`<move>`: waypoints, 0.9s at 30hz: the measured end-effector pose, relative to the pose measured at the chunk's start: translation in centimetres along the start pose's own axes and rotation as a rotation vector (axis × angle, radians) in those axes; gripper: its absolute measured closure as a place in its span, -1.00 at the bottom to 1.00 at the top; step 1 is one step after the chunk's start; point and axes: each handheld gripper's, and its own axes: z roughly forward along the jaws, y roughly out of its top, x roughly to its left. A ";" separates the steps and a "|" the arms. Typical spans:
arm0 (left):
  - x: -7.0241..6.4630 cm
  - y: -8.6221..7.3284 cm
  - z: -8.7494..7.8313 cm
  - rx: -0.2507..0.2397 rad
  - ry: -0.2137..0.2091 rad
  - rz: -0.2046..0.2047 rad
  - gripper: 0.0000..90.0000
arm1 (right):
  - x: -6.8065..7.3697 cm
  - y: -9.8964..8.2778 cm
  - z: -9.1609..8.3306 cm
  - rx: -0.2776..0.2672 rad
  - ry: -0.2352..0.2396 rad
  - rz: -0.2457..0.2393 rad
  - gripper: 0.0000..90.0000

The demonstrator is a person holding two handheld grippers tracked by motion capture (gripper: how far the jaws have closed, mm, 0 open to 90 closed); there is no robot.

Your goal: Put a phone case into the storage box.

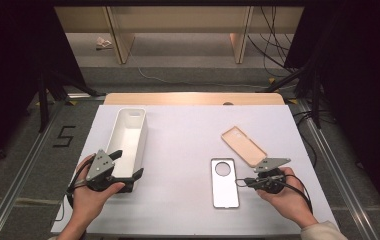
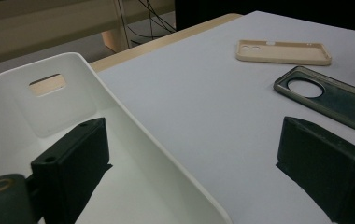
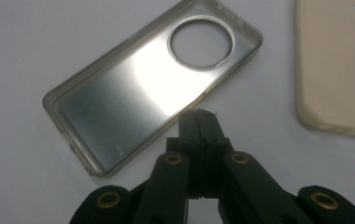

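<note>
Grey phone case (image 3: pixel 143 93) just beyond closed jaws

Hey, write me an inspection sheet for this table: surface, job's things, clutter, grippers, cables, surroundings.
Surface: white table, wooden strip at far edge.
Job's things: clear phone case flat, open side up; beige phone case beyond it; white bin, nothing inside.
Clutter: nothing seen.
Grippers: left gripper open, jaws astride the bin's near wall; right gripper shut at the clear case's long edge, whether it pinches the rim is unclear.
Cables: black cable trails from each gripper; more on the floor behind.
Surroundings: dark curtains, tripod legs, wooden panels.
</note>
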 end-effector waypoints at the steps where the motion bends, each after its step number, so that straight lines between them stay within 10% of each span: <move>1: 0.0 0.0 0.0 0.002 0.001 0.002 -0.81 | 0.1 0.0 0.2 0.025 0.004 0.005 1.00; 8: -0.1 0.0 0.1 0.001 -0.001 0.002 -0.81 | 0.4 -0.1 1.3 0.140 0.038 0.029 1.00; 27: -0.1 0.0 0.1 0.002 0.000 0.006 -0.81 | 1.1 0.1 2.1 0.201 0.074 0.021 1.00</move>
